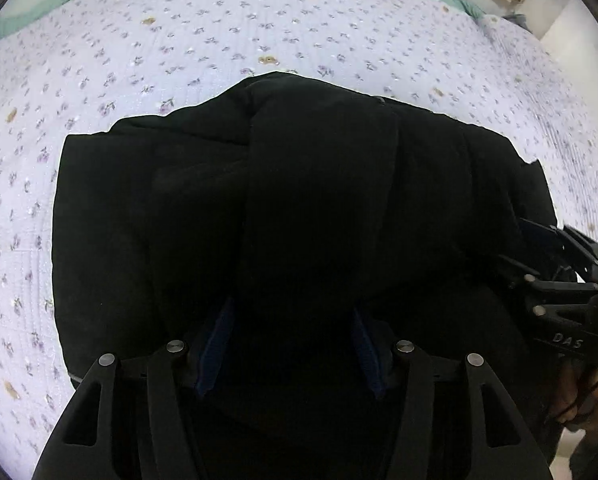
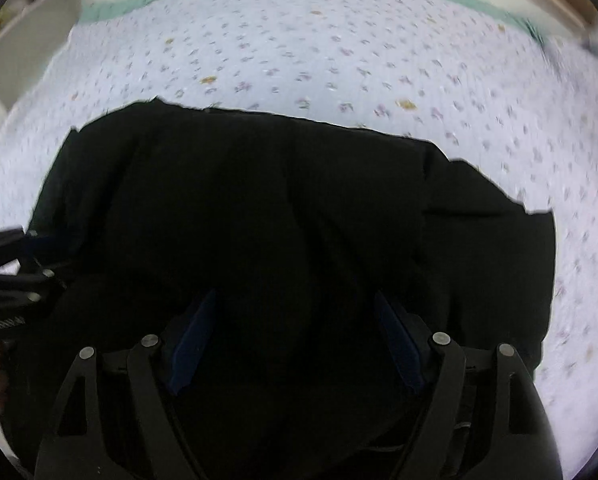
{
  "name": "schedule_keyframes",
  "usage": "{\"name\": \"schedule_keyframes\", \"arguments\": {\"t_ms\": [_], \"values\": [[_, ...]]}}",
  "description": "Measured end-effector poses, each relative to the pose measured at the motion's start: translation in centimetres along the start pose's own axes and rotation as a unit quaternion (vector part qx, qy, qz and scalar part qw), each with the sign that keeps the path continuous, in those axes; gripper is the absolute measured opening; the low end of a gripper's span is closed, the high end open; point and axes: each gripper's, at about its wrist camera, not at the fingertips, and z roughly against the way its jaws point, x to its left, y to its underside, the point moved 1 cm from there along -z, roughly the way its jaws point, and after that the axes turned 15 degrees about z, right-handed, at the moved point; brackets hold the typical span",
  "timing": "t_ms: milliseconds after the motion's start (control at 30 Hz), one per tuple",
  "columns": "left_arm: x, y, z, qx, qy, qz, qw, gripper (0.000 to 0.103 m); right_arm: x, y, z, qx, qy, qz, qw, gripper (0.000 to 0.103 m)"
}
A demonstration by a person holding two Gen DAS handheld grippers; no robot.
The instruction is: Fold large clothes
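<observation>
Two grippers hang over a black coat (image 1: pixel 299 208) bundled on a flowered bedspread (image 1: pixel 219 32). Loose layers could slump apart if released unevenly. Both point steeply down, side by side; the left gripper (image 1: pixel 291 344) stands half open, the right gripper (image 2: pixel 295 336) wide, neither pinching cloth.

Bed with one dark garment on it

I see a bed (image 1: pixel 259 20) covered by a pale lilac quilt (image 2: pixel 339 60) with small printed flowers and a green border; a black folded garment (image 1: pixel 299 200) lies directly on it, on the near part.
</observation>
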Motion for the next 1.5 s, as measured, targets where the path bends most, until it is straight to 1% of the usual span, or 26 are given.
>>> {"name": "schedule_keyframes", "arguments": {"t_ms": [67,167,233,300,367,433,467,533,567,600,633,700,733,767,833,867,933,1000,1067,1133,1167,1233,1300,1400,1467,1500], "values": [[0.5,-0.5,1.0,0.004,0.024,0.015,0.9996,0.057,-0.2,0.0,0.6,-0.007,0.005,-0.007,1.000,0.075],[1.5,-0.4,4.1,-0.007,0.083,0.038,0.9958,0.055,0.4,0.0,3.4,-0.016,0.018,0.009,1.000,0.075],[2.3,0.0,6.3,-0.019,0.115,0.046,0.9921,0.055,1.0,0.2,6.4,-0.041,0.017,0.025,0.999,0.075],[2.9,0.4,7.9,-0.025,0.139,0.044,0.9890,0.055,1.6,0.7,9.3,-0.064,0.005,0.040,0.997,0.075],[2.8,1.2,8.3,-0.006,0.180,0.031,0.9831,0.055,2.3,1.4,10.5,-0.066,-0.001,0.050,0.997,0.075],[2.6,2.1,7.2,0.018,0.195,0.026,0.9802,0.055,2.9,2.1,9.5,-0.046,-0.005,0.050,0.998,0.075],[2.3,2.7,5.8,0.042,0.203,0.026,0.9778,0.055,3.2,2.2,8.4,-0.036,-0.009,0.046,0.998,0.074],[2.0,3.3,2.9,0.067,0.184,0.030,0.9801,0.055,3.2,3.2,5.6,-0.009,-0.017,0.038,0.999,0.072],[1.7,3.8,0.5,0.082,0.158,0.025,0.9838,0.055,3.2,3.9,3.8,0.009,-0.019,0.031,0.999,0.072],[1.6,3.8,-0.2,0.082,0.150,0.022,0.9850,0.054,2.9,4.5,2.3,0.021,-0.028,0.012,0.999,0.072],[1.6,3.7,-0.5,0.082,0.144,0.026,0.9858,0.054,2.4,4.9,1.6,0.023,-0.037,-0.008,0.999,0.072],[1.3,3.3,1.0,0.080,0.131,0.024,0.9878,0.054,1.9,4.9,1.9,0.029,-0.040,-0.029,0.998,0.070],[1.0,3.4,1.9,0.070,0.125,0.015,0.9896,0.054,1.8,4.8,2.5,0.032,-0.037,-0.029,0.998,0.069],[1.0,3.8,3.4,0.050,0.114,0.002,0.9922,0.054,1.8,4.9,3.6,0.031,-0.034,-0.027,0.999,0.068],[2.5,4.7,6.2,0.027,0.112,-0.007,0.9934,0.054,1.4,6.0,6.9,0.018,-0.028,-0.021,0.999,0.068],[3.9,5.4,7.8,0.017,0.116,-0.002,0.9931,0.054,1.2,6.6,7.9,0.012,-0.028,-0.021,0.999,0.069],[6.1,6.7,9.5,0.010,0.116,0.017,0.9931,0.054,0.1,9.4,10.6,0.007,-0.019,-0.033,0.999,0.070],[10.0,8.6,10.9,0.023,0.112,0.053,0.9920,0.055,-1.7,12.3,11.6,0.024,-0.011,-0.051,0.998,0.070],[13.5,10.7,11.4,0.045,0.107,0.084,0.9896,0.055,-3.1,16.7,12.8,0.047,-0.001,-0.078,0.996,0.070],[16.2,14.3,11.8,0.073,0.096,0.083,0.9892,0.055,-3.7,20.4,13.6,0.066,0.003,-0.100,0.993,0.070],[17.4,15.7,12.1,0.079,0.085,0.081,0.9899,0.055,-3.3,22.8,15.1,0.078,0.002,-0.118,0.990,0.070],[19.0,18.6,12.5,0.093,0.063,0.094,0.9892,0.055,-3.6,26.5,16.0,0.095,-0.011,-0.150,0.984,0.070],[20.6,20.7,12.2,0.104,0.069,0.129,0.9837,0.055,-3.4,29.4,16.8,0.108,-0.019,-0.173,0.979,0.070],[22.6,22.9,10.9,0.124,0.088,0.186,0.9709,0.055,-3.6,33.0,17.7,0.135,-0.005,-0.191,0.972,0.070],[23.3,23.8,10.5,0.142,0.089,0.193,0.9668,0.055,-3.4,34.4,18.5,0.140,-0.004,-0.198,0.970,0.070],[23.8,24.6,10.9,0.147,0.091,0.191,0.9664,0.055,-3.2,34.7,18.8,0.141,-0.005,-0.198,0.970,0.070]]}}
